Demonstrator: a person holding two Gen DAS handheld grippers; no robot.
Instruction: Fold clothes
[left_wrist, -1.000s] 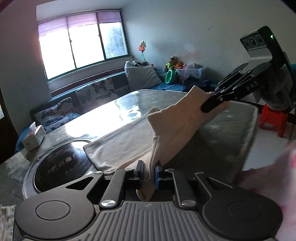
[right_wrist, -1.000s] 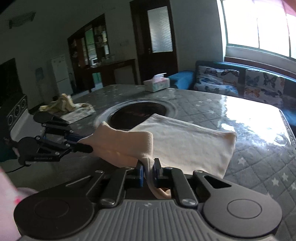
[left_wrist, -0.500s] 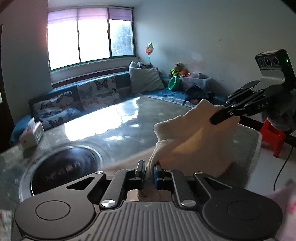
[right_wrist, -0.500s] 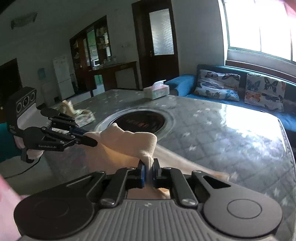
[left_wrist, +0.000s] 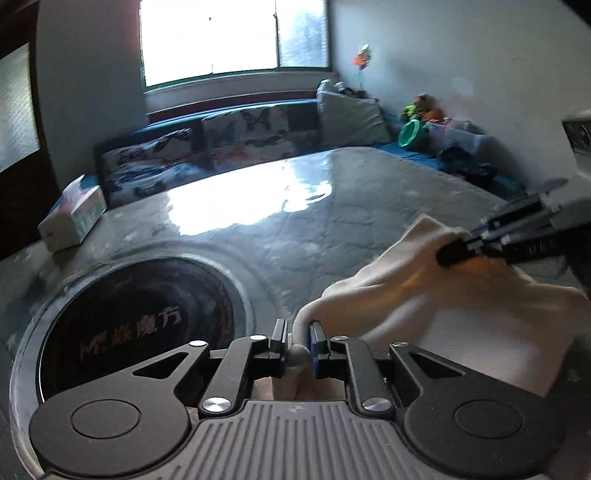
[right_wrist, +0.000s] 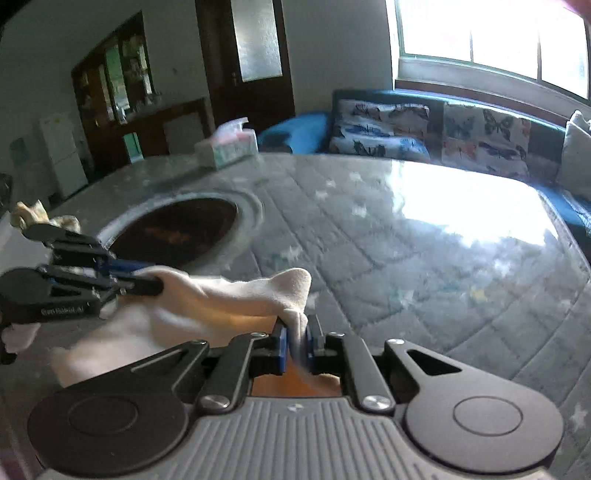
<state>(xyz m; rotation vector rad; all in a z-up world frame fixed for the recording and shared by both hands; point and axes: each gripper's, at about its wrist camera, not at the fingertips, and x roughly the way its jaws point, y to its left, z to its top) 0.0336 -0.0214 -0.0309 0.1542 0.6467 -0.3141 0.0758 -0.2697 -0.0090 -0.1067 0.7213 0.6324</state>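
Jaws of both the left gripper (left_wrist: 297, 341) and right gripper (right_wrist: 295, 341) pinch the cream garment (left_wrist: 424, 295), lifted beside the round burner (left_wrist: 140, 325) on the tabletop (left_wrist: 332, 229), its fold unfinished.

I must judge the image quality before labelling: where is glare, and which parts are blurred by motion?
Left wrist view: window glare burns out a patch of the table; the right tool is smeared, while the left tool on the cream cloth is sharp. Right wrist view: similar glare on the table; the tissue box and the left tool are blurred; edges curve from the fisheye.
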